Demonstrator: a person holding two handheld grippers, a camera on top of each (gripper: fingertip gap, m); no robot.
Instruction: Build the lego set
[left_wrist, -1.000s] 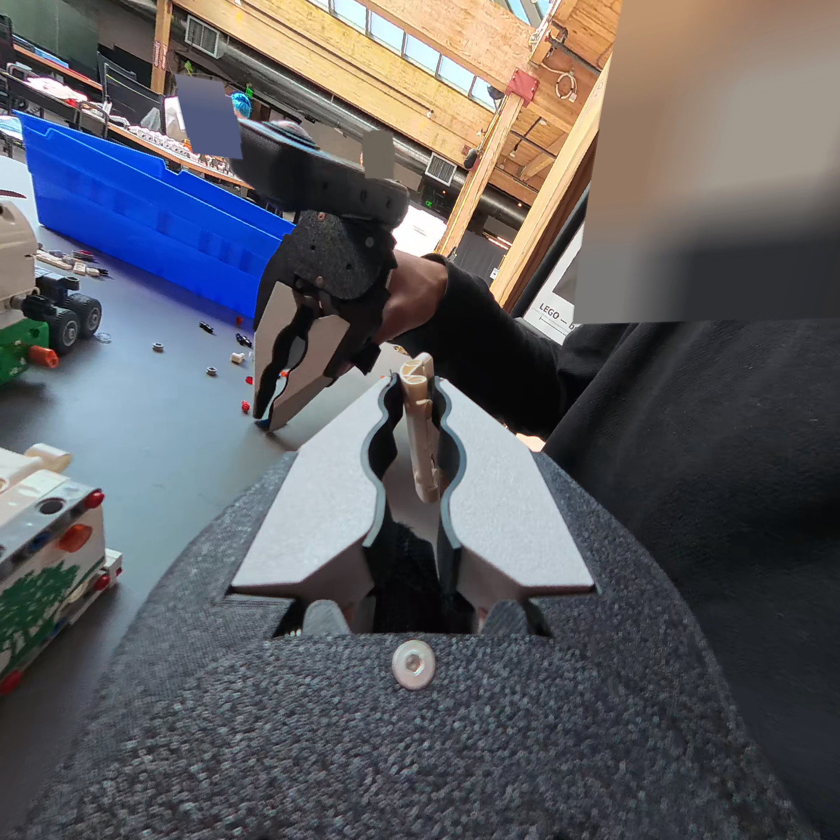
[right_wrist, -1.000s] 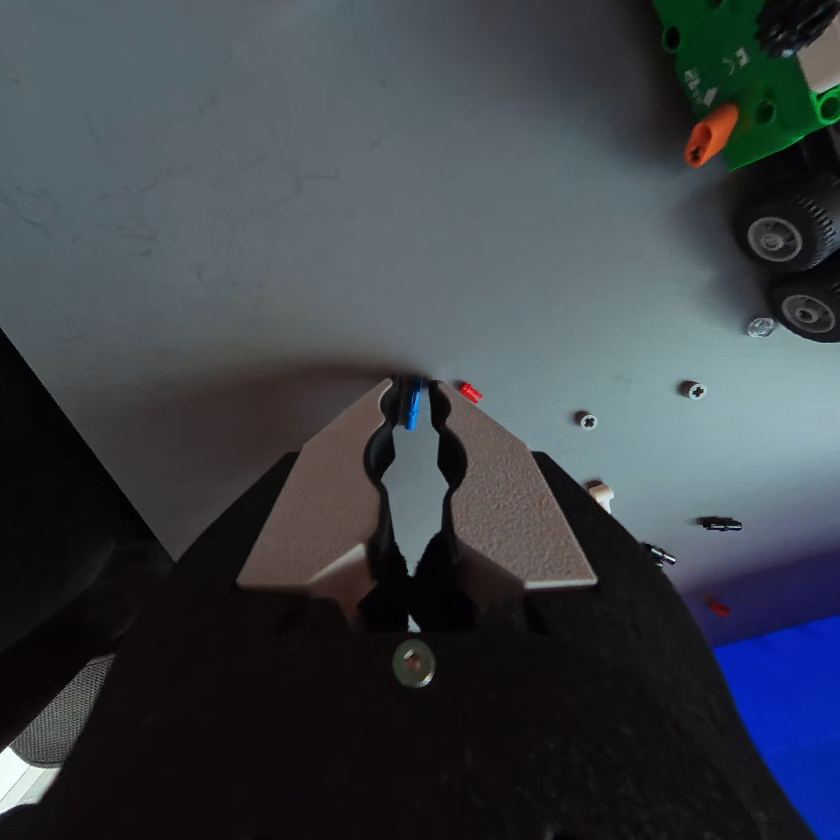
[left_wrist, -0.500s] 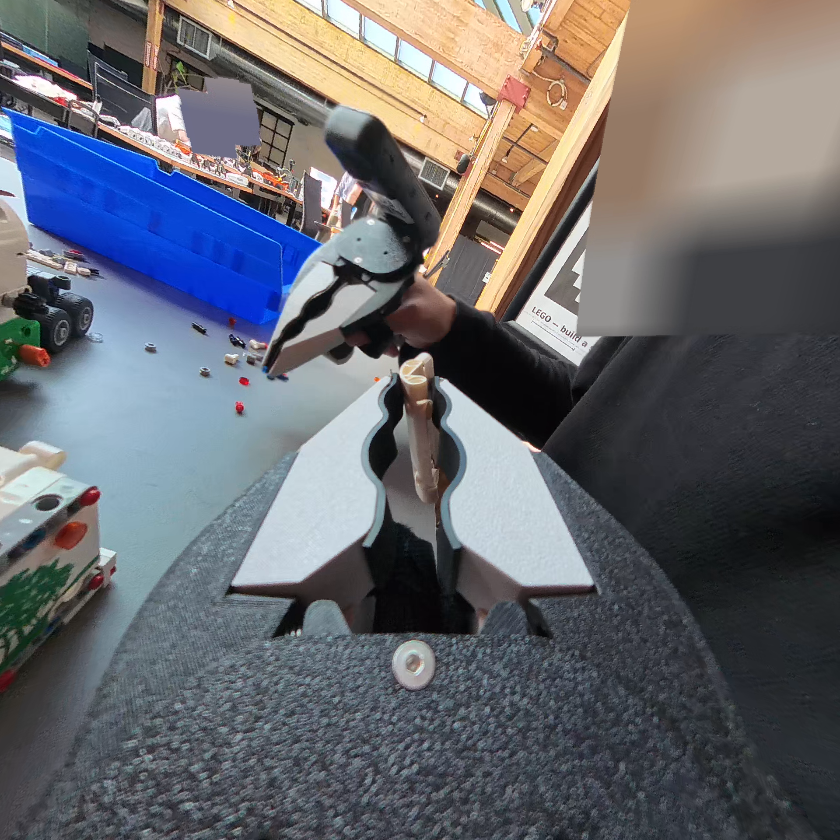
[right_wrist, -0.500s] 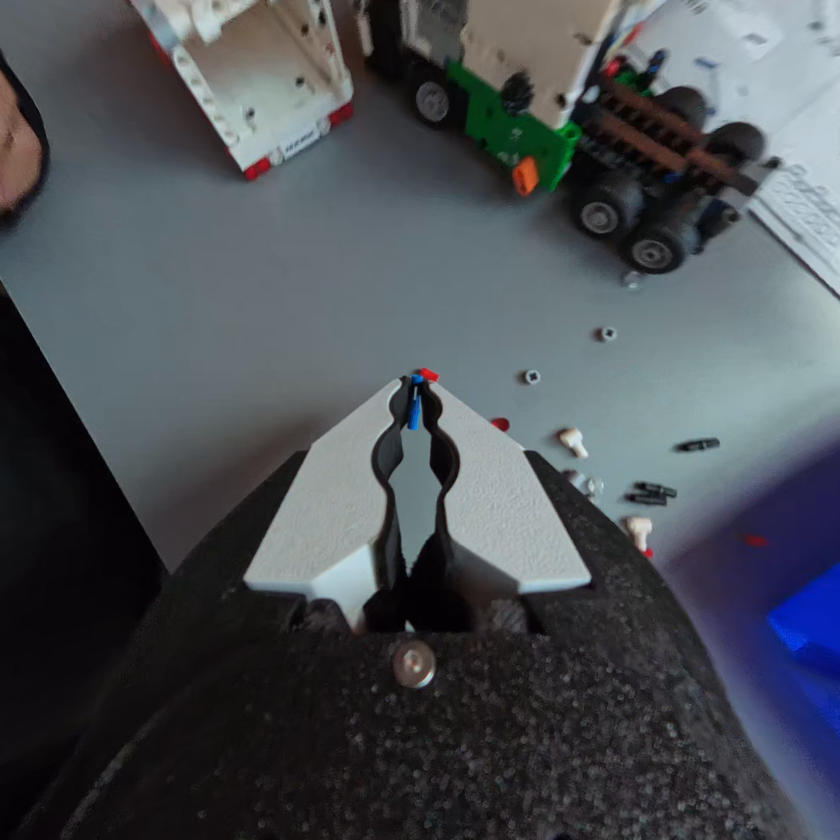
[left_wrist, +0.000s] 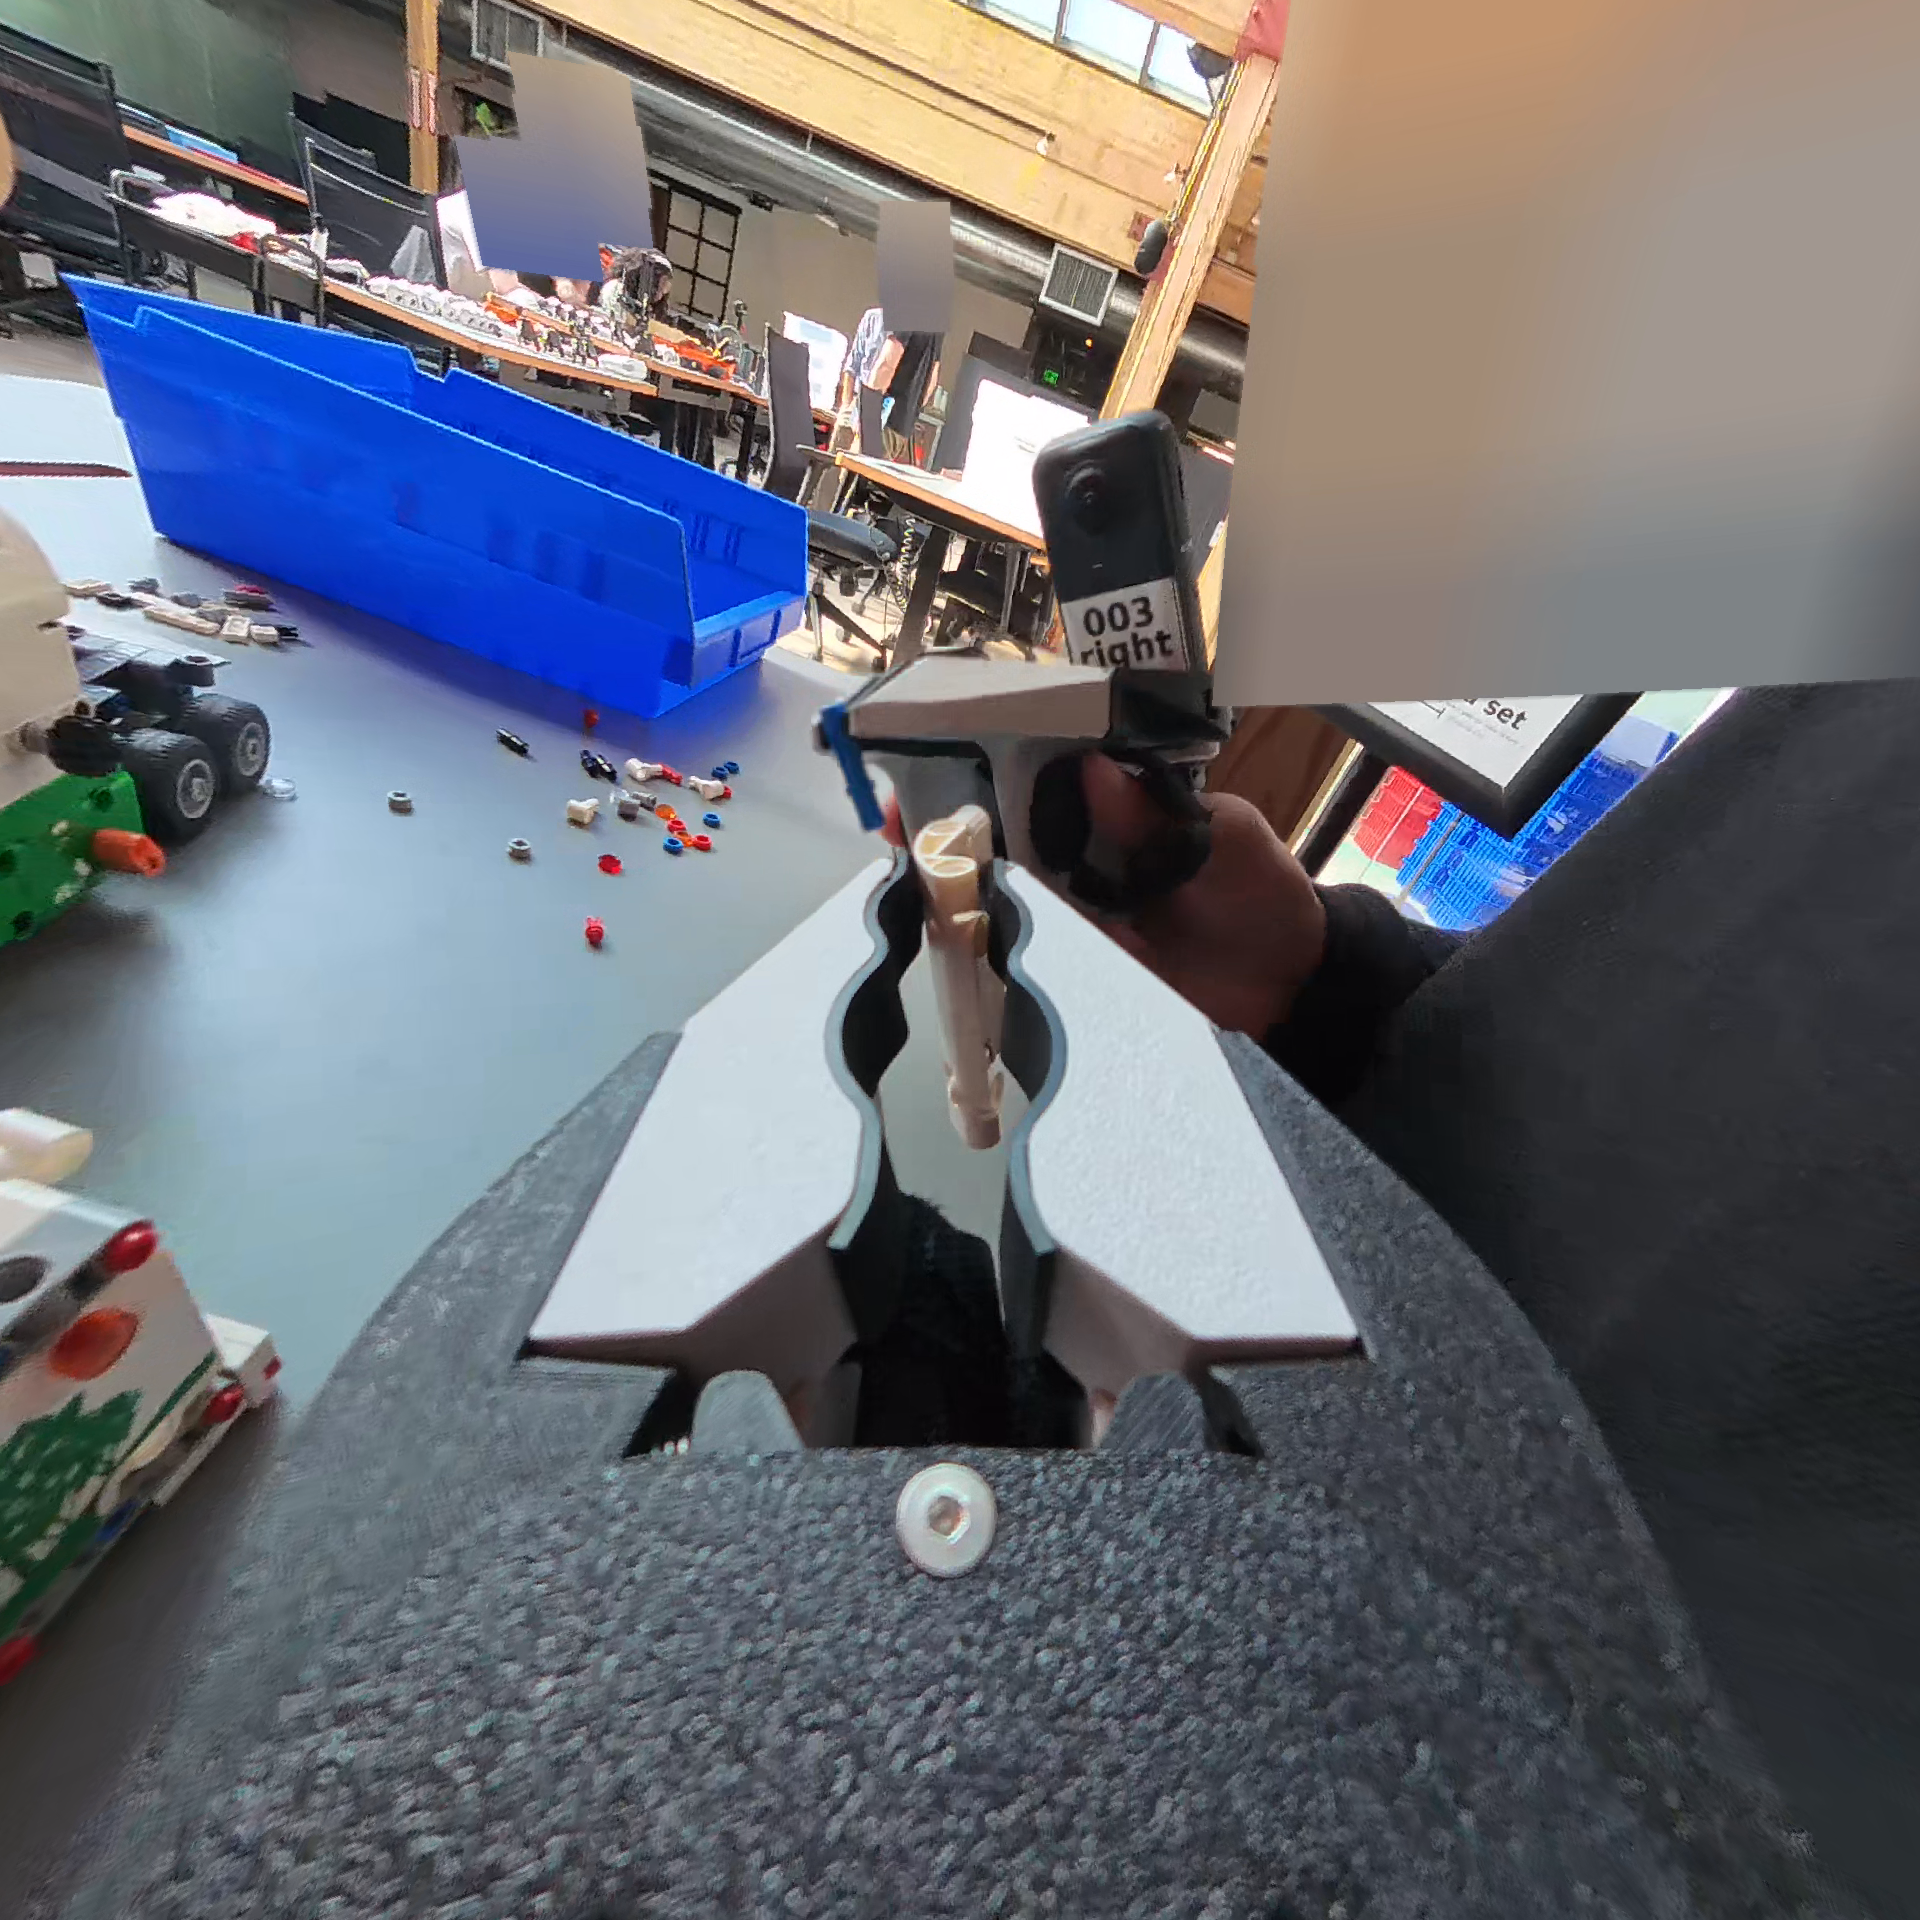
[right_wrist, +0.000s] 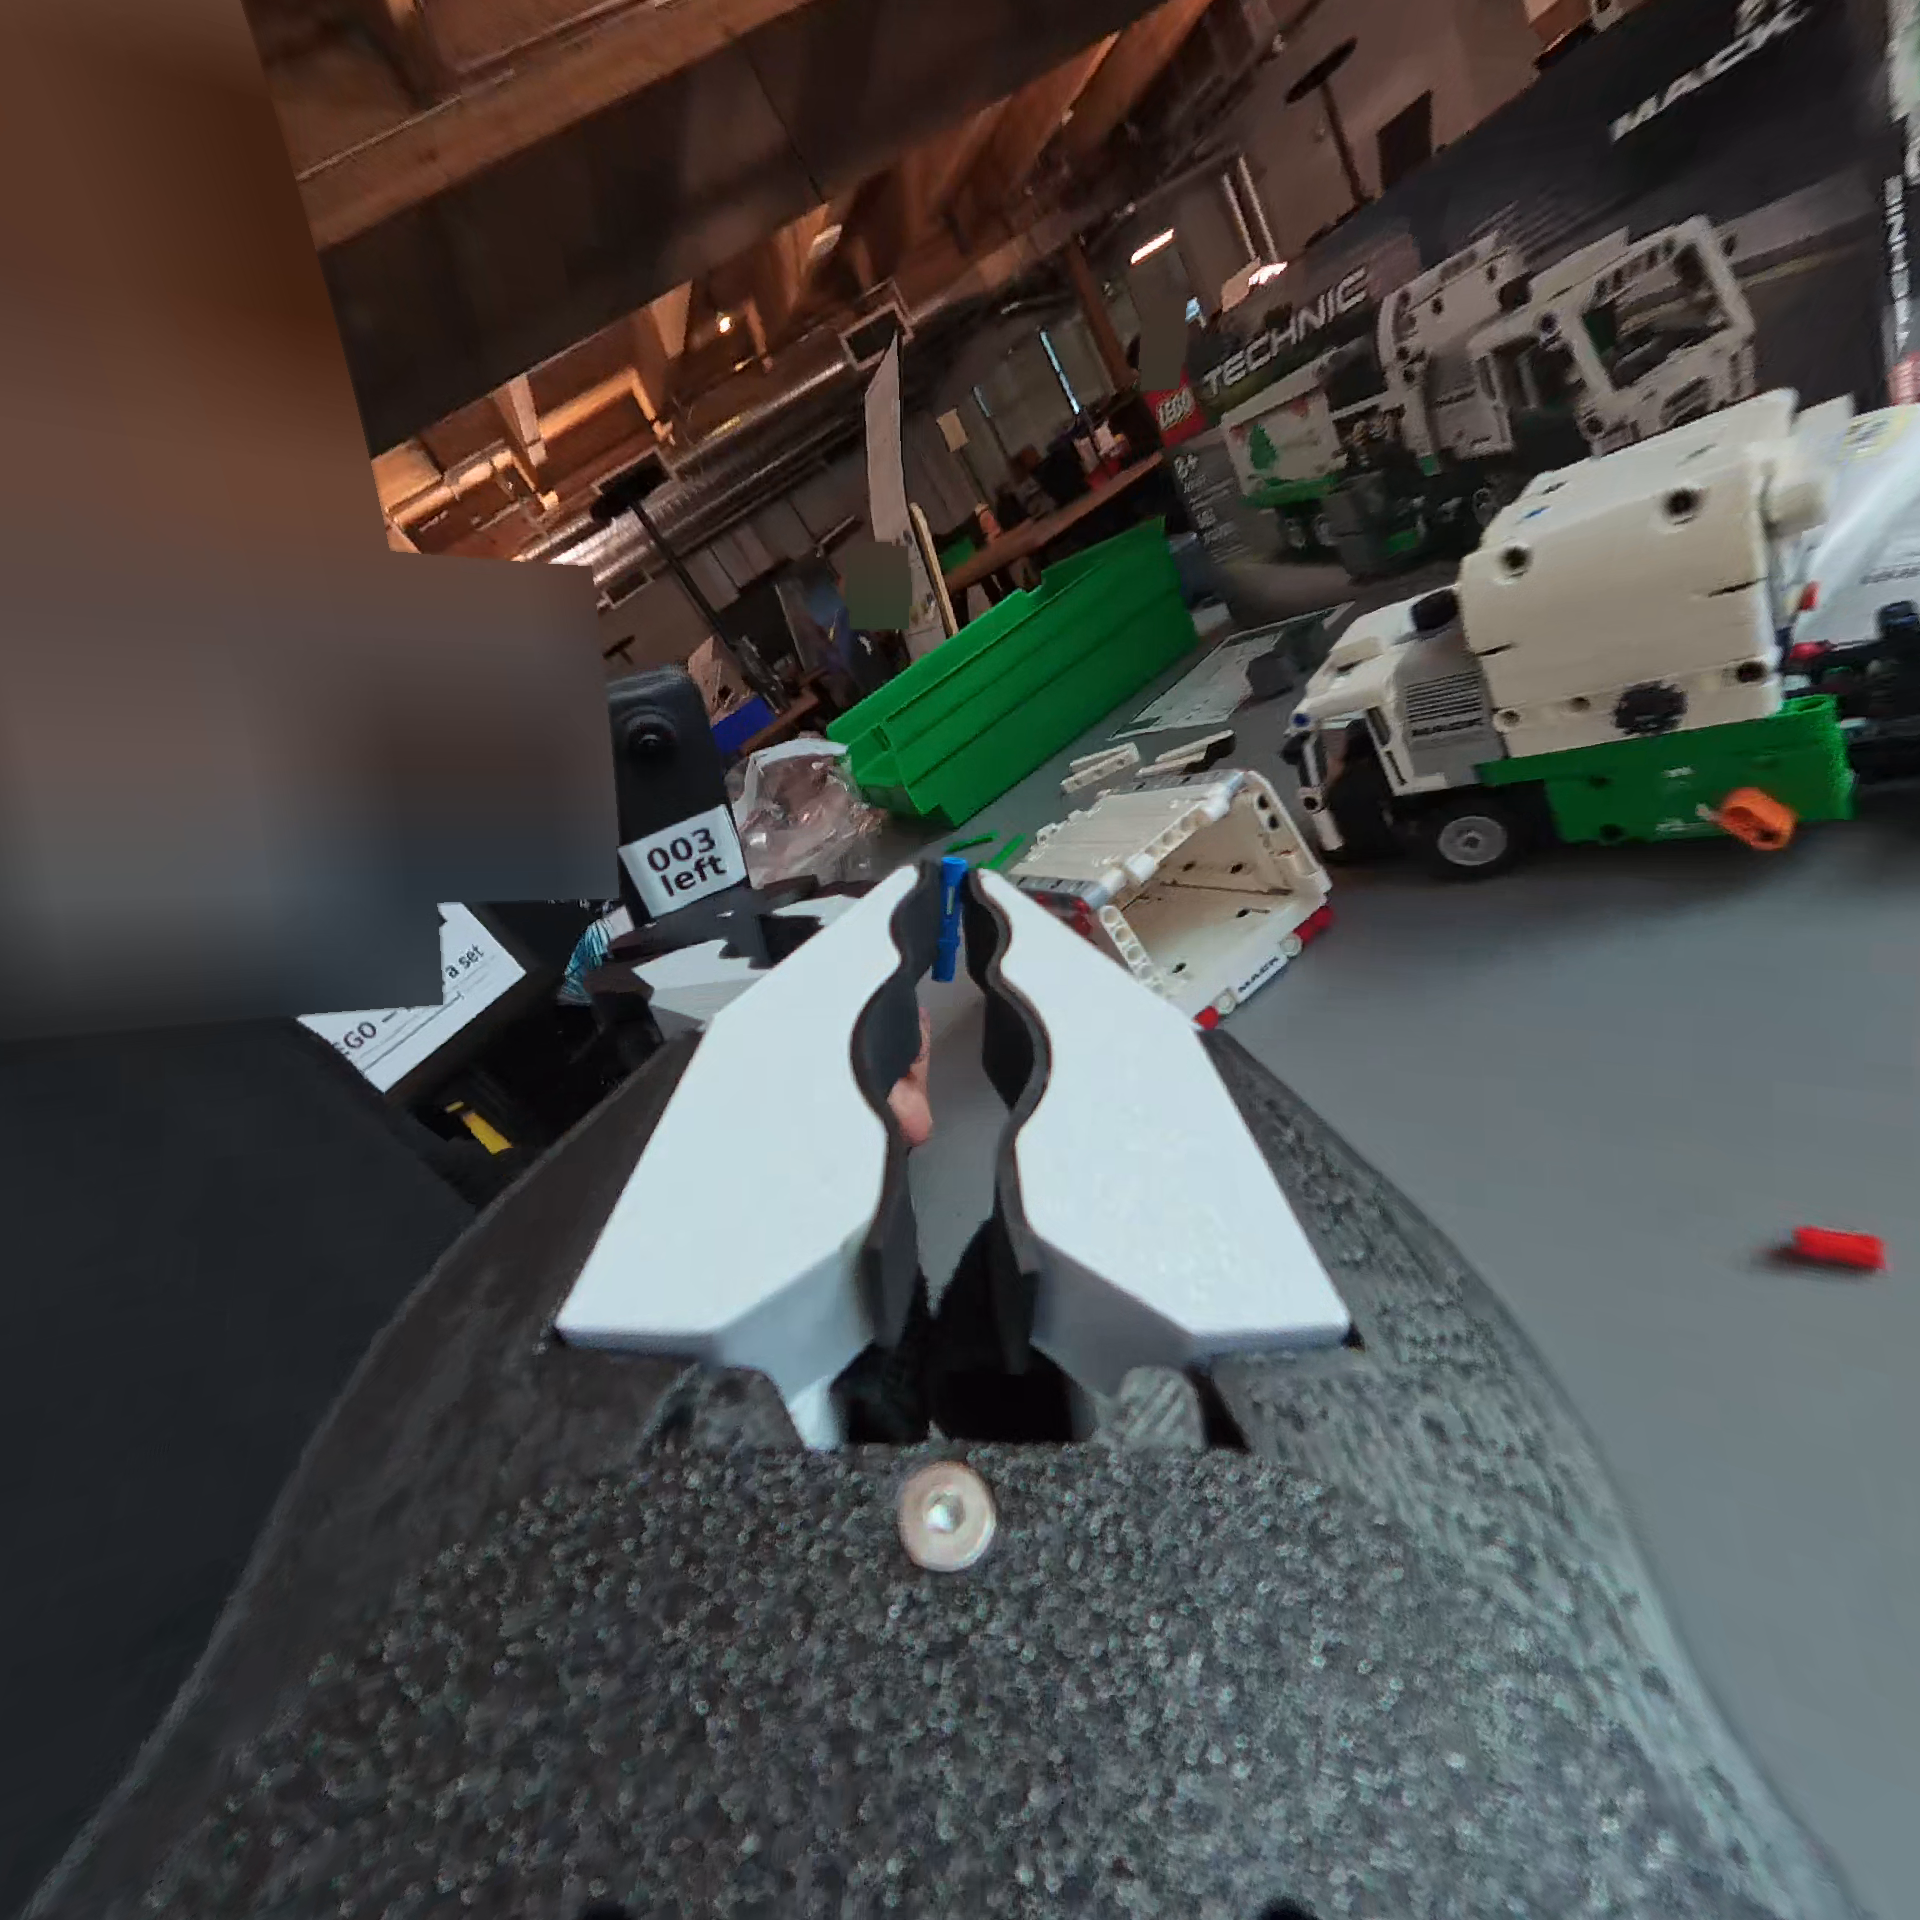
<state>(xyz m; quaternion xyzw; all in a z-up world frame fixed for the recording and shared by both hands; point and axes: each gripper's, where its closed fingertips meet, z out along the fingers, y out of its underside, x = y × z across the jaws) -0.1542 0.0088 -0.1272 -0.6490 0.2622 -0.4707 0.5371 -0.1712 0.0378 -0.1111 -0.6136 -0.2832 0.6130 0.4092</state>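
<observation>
My left gripper (left_wrist: 943, 883) is shut on a tan lego beam piece (left_wrist: 961, 966) and holds it upright above the table's near edge. My right gripper (right_wrist: 948, 883) is shut on a small blue lego pin (right_wrist: 948, 920); in the left wrist view the right gripper (left_wrist: 847, 743) hangs just beyond the tan piece with the blue pin (left_wrist: 850, 769) at its tip. The white and green lego truck (right_wrist: 1579, 707) stands on the grey table (right_wrist: 1558, 1091). A white box-shaped lego body (right_wrist: 1184, 883) lies on its side near it.
A blue bin (left_wrist: 436, 520) stands at the back of the table, with several small loose lego parts (left_wrist: 644, 800) in front of it. A green bin (right_wrist: 1018, 675) and the set's box (right_wrist: 1455, 364) stand farther off. A red pin (right_wrist: 1834, 1247) lies on the table. The grippers are tip to tip, or close to it.
My right gripper has lifted the blue pin off the table and swung up to face the left gripper, close beside the tan piece. The left gripper has barely moved.
</observation>
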